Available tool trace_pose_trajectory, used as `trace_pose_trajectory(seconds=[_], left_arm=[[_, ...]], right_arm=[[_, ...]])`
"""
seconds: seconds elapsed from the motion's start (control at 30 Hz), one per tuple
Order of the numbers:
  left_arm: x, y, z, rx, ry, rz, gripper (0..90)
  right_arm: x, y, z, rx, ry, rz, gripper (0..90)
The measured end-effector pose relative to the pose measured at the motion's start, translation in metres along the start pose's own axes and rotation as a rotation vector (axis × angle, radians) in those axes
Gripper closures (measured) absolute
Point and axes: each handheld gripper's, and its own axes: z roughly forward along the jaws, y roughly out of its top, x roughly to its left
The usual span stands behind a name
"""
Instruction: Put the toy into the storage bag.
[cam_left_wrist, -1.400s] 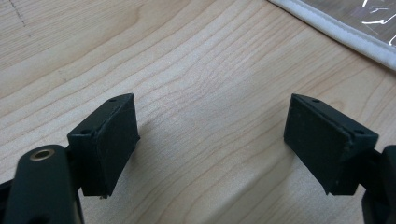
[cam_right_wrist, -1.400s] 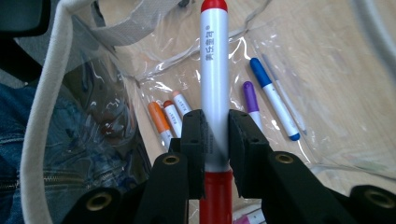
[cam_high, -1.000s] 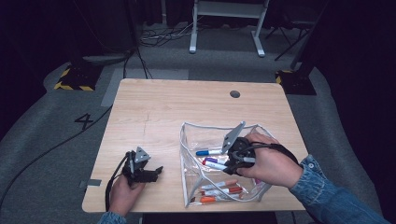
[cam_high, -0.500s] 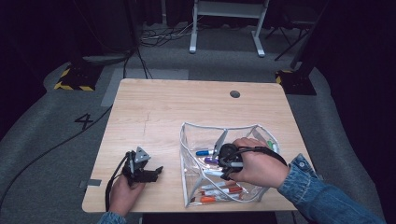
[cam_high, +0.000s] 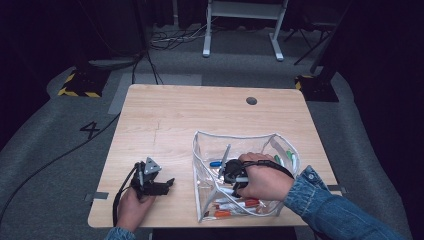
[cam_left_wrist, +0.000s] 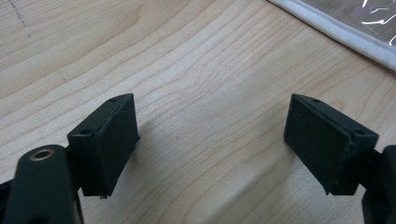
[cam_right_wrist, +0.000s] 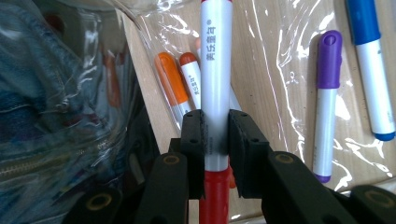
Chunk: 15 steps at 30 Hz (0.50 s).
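Observation:
A clear plastic pouch (cam_high: 235, 136) stands open on the wooden table (cam_high: 200, 115), with several markers lying in it. My right gripper (cam_high: 231, 172) is down inside the pouch, shut on a white marker with red ends (cam_right_wrist: 215, 84), its pads (cam_right_wrist: 194, 135) pressing the barrel on both sides. Around it lie a purple marker (cam_right_wrist: 327, 93), a blue marker (cam_right_wrist: 371, 60) and an orange marker (cam_right_wrist: 168, 79). My left gripper (cam_high: 167, 184) rests on the table left of the pouch. Its jaws stand wide apart over bare wood (cam_left_wrist: 210, 140), with the pouch's white edge (cam_left_wrist: 355, 39) just beyond.
A round cable hole (cam_high: 251, 100) sits near the table's far edge. On the dark floor beyond are cables and a white stand's feet (cam_high: 240, 30). Pieces of grey tape (cam_high: 100, 195) mark the front corners.
My right hand has moved left and down, deeper into the pouch, with the marker still in the jaws. The left gripper has stayed put.

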Motion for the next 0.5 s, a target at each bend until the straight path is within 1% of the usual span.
trace_pose_trajectory(seconds=[0.03,0.07,0.1,0.13,0.2,0.23,0.33,0.4,0.5], left_arm=[[0.000,0.000,0.000,-0.001,-0.002,-0.005,17.9],[0.000,0.000,0.000,0.002,0.000,0.004,18.0],[0.000,0.000,0.000,0.002,-0.001,0.003,17.9],[0.000,0.000,0.000,0.002,-0.001,0.003,17.9],[0.000,0.000,0.000,0.002,-0.001,0.003,17.9],[0.000,0.000,0.000,0.002,0.000,0.003,17.9],[0.000,0.000,0.000,0.002,-0.002,0.004,17.9],[0.000,0.000,0.000,0.003,-0.001,0.003,17.9],[0.000,0.000,0.000,0.002,-0.002,0.003,17.9]], right_arm=[[-0.001,0.000,0.003,-0.006,0.003,0.001,75.9],[-0.002,-0.001,0.004,-0.015,0.005,0.003,70.5],[-0.002,-0.002,0.005,-0.043,0.006,0.023,64.5],[-0.003,-0.003,0.005,-0.062,0.009,0.044,62.5],[-0.003,-0.004,0.001,-0.094,0.006,0.056,56.9],[-0.004,-0.005,-0.002,-0.126,-0.007,0.059,53.4],[-0.005,-0.008,-0.017,-0.205,-0.046,0.055,52.5],[-0.005,-0.010,-0.028,-0.274,-0.065,0.079,51.6],[-0.006,-0.016,-0.044,-0.346,-0.097,0.094,51.4]])
